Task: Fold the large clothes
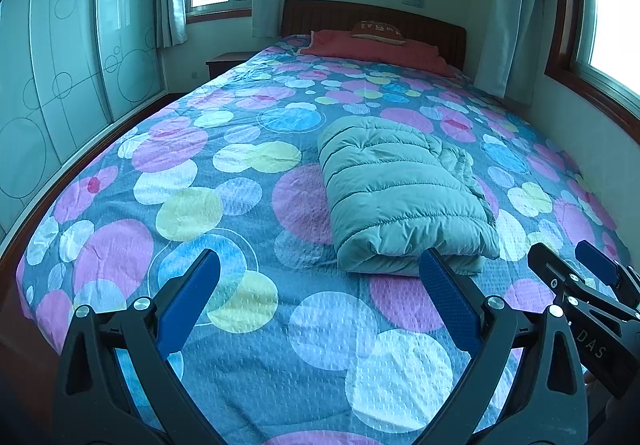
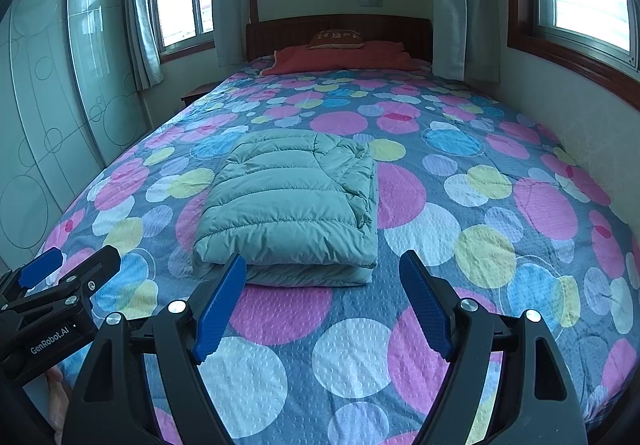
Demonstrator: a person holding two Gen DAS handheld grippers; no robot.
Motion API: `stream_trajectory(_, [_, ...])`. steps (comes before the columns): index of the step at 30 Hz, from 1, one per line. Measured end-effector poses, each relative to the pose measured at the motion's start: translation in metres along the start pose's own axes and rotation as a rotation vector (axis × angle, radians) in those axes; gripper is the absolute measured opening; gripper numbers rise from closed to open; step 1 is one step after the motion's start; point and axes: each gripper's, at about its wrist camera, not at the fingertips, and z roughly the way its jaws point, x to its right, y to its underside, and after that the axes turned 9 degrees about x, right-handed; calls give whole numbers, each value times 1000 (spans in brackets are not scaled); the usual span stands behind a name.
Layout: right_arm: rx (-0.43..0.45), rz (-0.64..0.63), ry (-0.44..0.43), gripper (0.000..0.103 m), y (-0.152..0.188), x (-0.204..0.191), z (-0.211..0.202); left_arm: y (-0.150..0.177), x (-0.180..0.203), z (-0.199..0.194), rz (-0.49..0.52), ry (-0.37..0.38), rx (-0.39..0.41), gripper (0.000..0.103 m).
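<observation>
Since the green puffer jacket (image 1: 404, 201) already lies as a folded bundle on the bed (image 1: 224, 205), toward the foot end and well short of the red pillow (image 1: 376, 49) at the headboard, the step in hand looks like a final tidy. Both the left tool (image 1: 320, 305) and the right tool (image 2: 324, 301) hover just short of the jacket's near edge, fingers spread and holding nothing. Any pressing should be even, as the padding may spring open; no containers show.

Folded jacket (image 2: 290, 205) on bed (image 2: 460, 245).
</observation>
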Motion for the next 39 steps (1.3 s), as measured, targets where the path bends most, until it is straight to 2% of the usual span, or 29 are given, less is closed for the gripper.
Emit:
stream_trajectory(19, [3, -1, 0, 78, 0, -1, -1, 1, 1, -6, 20, -1, 16, 99])
stream_trajectory(26, [3, -2, -1, 78, 0, -2, -1, -2, 2, -9, 38, -41, 32, 100])
stream_trajectory(35, [-5, 4, -5, 78, 2, -4, -1, -3, 5, -11, 65, 1, 66, 101])
stream_trajectory(39, [-13, 10, -13, 78, 2, -2, 2, -3, 5, -6, 64, 5, 39, 101])
